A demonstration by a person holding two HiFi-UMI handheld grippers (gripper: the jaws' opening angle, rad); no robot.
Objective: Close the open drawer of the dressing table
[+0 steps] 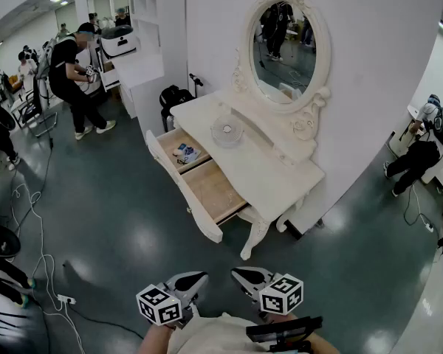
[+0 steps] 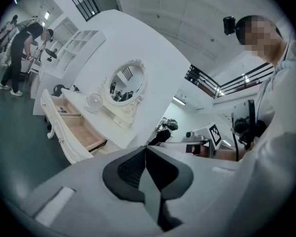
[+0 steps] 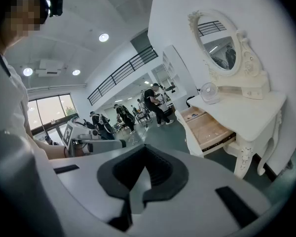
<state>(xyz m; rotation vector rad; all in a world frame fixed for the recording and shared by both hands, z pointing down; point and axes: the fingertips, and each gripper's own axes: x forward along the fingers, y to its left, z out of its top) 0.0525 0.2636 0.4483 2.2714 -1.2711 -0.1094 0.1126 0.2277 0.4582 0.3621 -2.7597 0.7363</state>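
The white dressing table (image 1: 269,172) with an oval mirror (image 1: 284,46) stands against the wall. Its wide drawer (image 1: 210,190) is pulled out towards the floor on the left, showing a wooden inside and a white front panel (image 1: 179,186). Small items (image 1: 185,153) lie in the drawer's far part. Both grippers are low by the person's body, far from the table. The left gripper (image 1: 201,277) and the right gripper (image 1: 237,273) are shut and hold nothing. The drawer (image 2: 81,132) also shows in the left gripper view, and the drawer (image 3: 207,130) shows in the right gripper view.
A small white fan (image 1: 227,131) stands on the tabletop. Cables (image 1: 31,220) and a power strip (image 1: 65,299) lie on the dark floor at left. A black chair (image 1: 173,96) is behind the table. People stand at back left, and one crouches at right (image 1: 421,153).
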